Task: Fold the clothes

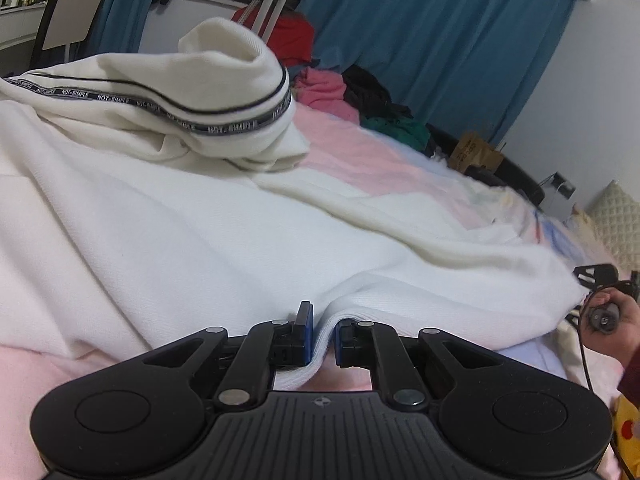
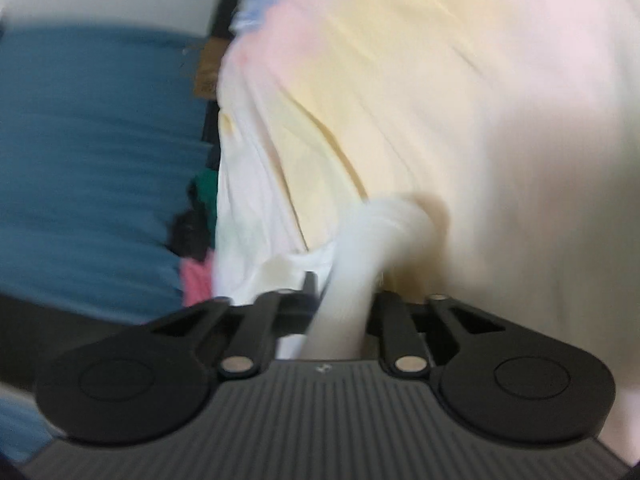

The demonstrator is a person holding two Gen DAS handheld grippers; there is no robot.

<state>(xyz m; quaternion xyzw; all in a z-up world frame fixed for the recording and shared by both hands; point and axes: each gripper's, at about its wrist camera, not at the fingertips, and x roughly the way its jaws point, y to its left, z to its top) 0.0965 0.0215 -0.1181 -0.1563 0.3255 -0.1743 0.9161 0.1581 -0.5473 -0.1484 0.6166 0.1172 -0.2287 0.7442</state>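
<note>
A white garment [image 1: 208, 220] with a black-and-grey lettered trim lies spread on a pink bedsheet [image 1: 360, 152], its upper part bunched at the back left. My left gripper [image 1: 323, 334] is shut on a folded edge of the white garment at its near hem. My right gripper [image 2: 344, 304] is shut on a bunched white strand of the same garment [image 2: 376, 240]; this view is blurred. The right gripper and the hand holding it [image 1: 608, 316] show at the far right of the left wrist view, at the garment's corner.
A pile of pink, red, black and green clothes [image 1: 352, 96] lies at the far side of the bed. Blue curtains [image 1: 440, 40] hang behind. A chair [image 1: 68, 8] stands at the back left, a brown paper bag [image 1: 476, 156] and a cushion [image 1: 616, 216] at the right.
</note>
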